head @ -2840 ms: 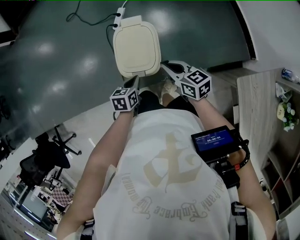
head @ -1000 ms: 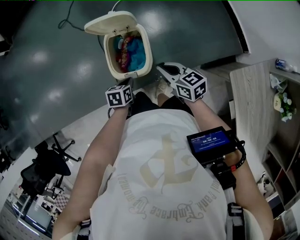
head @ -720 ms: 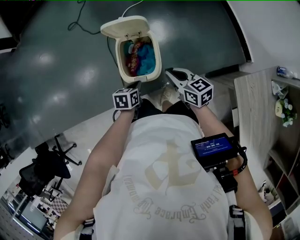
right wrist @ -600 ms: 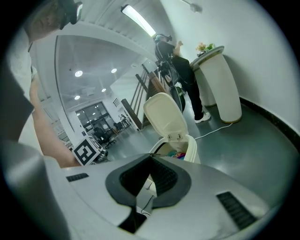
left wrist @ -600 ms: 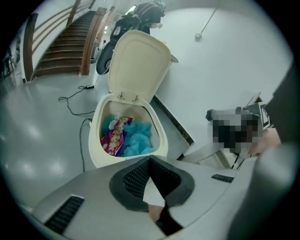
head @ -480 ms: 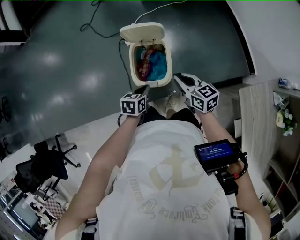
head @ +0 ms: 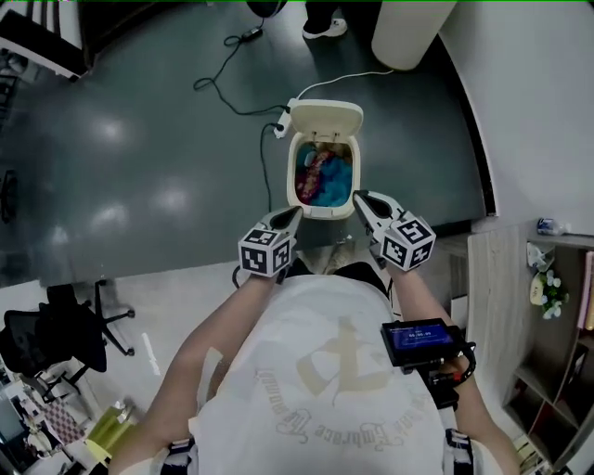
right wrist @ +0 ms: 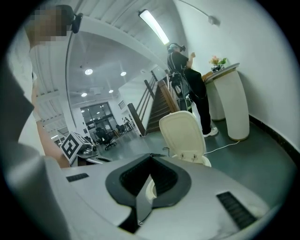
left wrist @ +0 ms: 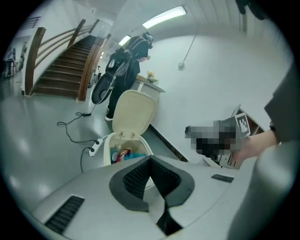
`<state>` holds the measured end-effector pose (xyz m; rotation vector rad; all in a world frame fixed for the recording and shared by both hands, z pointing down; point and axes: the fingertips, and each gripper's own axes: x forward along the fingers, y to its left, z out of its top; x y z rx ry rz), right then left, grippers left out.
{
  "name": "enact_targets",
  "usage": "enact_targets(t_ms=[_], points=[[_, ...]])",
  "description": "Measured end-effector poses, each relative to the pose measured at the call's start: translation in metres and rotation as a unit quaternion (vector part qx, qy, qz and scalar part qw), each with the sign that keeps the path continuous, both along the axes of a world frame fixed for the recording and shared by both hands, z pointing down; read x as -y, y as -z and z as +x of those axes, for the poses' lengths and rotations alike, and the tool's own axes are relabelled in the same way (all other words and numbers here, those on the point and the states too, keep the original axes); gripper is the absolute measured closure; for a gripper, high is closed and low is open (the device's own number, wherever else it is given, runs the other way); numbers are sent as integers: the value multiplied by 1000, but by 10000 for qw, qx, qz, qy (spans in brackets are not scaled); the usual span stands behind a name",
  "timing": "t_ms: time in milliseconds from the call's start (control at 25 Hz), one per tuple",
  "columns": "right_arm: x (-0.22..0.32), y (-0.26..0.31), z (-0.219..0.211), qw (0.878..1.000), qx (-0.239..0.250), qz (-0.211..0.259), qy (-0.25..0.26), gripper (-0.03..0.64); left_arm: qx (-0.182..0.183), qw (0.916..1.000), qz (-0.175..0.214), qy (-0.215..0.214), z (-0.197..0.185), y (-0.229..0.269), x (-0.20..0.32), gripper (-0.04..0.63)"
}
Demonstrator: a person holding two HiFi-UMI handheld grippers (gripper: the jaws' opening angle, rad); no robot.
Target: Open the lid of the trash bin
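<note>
The cream trash bin (head: pixel 324 199) stands on the dark floor with its lid (head: pixel 327 119) swung up and back. Blue and red rubbish (head: pixel 323 178) shows inside. My left gripper (head: pixel 295 212) hovers just short of the bin's near left corner, shut and empty. On the other side, my right gripper (head: pixel 356 196) is held by the near right rim, also shut on nothing. In the left gripper view the open bin (left wrist: pixel 123 151) lies beyond the left gripper (left wrist: pixel 151 158). In the right gripper view the raised lid (right wrist: pixel 183 133) stands past the right gripper (right wrist: pixel 151 155). Neither gripper touches the bin.
A white power strip (head: pixel 279 128) with a cable lies beside the bin's far left. A person's feet (head: pixel 324 26) and a white pedestal (head: pixel 409 30) stand farther back. A wooden shelf unit (head: pixel 501 288) is at my right, an office chair (head: pixel 51 336) at my left.
The lid was shut 2.8 s ago and stood open by 1 s ago. Since then the bin has drifted right and farther up the view; both grippers stay shut near its front rim.
</note>
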<state>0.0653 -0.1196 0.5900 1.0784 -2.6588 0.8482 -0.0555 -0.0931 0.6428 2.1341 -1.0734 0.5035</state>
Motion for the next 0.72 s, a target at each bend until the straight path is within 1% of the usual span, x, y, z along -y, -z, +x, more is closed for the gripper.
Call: enact_targets(t_ms=[160, 280, 560, 720], points=[[-3, 23, -15, 9998, 8, 173, 15, 611, -244, 9990, 319, 171, -22, 28, 4, 581], [-12, 39, -29, 9996, 15, 284, 10, 611, -358, 9980, 471, 216, -39, 46, 0, 581], [-36, 56, -45, 9989, -39, 457, -129, 612, -636, 9953, 706, 208, -65, 73, -13, 581], [-47, 61, -52, 9984, -104, 515, -206, 612, -687, 9935, 903, 110, -76, 85, -17, 581]])
